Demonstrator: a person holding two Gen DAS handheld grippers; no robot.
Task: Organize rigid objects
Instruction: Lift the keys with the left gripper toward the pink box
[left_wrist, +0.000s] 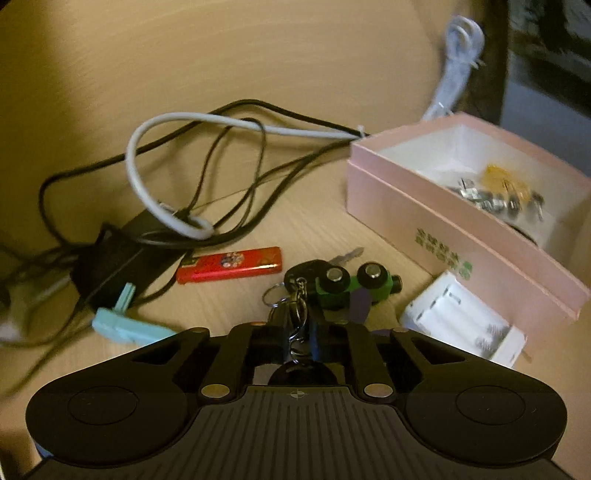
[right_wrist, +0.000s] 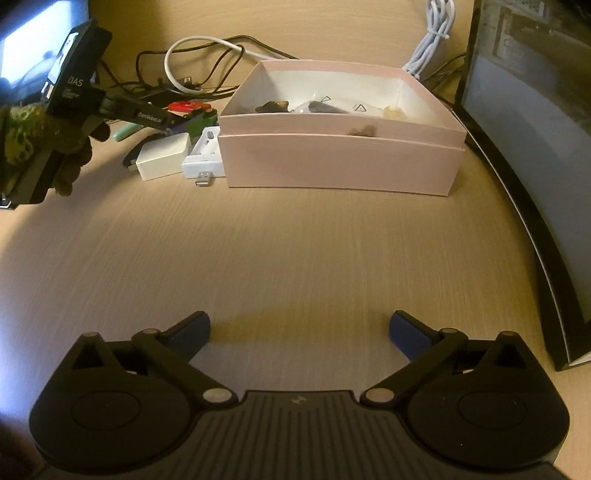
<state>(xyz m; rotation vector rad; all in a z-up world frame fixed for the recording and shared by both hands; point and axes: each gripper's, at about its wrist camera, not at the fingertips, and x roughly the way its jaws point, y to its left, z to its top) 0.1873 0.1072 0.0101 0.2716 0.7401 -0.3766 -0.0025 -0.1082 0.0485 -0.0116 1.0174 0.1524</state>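
My left gripper (left_wrist: 299, 328) is shut on the chain of a keychain (left_wrist: 295, 295). Its black-headed key (left_wrist: 312, 269) lies on the table just ahead. Beside the key sit a green toy with black wheels (left_wrist: 351, 288) and a red lighter (left_wrist: 229, 264). A teal piece (left_wrist: 125, 325) lies at the left and a white battery holder (left_wrist: 461, 321) at the right. The open pink box (left_wrist: 443, 236) holds several small metal and yellow parts. In the right wrist view my right gripper (right_wrist: 299, 332) stands wide open over bare table, in front of the pink box (right_wrist: 340, 162). A gloved hand holds the left gripper (right_wrist: 173, 123) low over the clutter.
Black and grey cables (left_wrist: 192, 166) tangle behind the lighter, with a white cable bundle (right_wrist: 432, 40) behind the box. A white block (right_wrist: 162, 155) and a USB plug (right_wrist: 205, 179) lie left of the box. A dark monitor (right_wrist: 535, 147) borders the table's right side.
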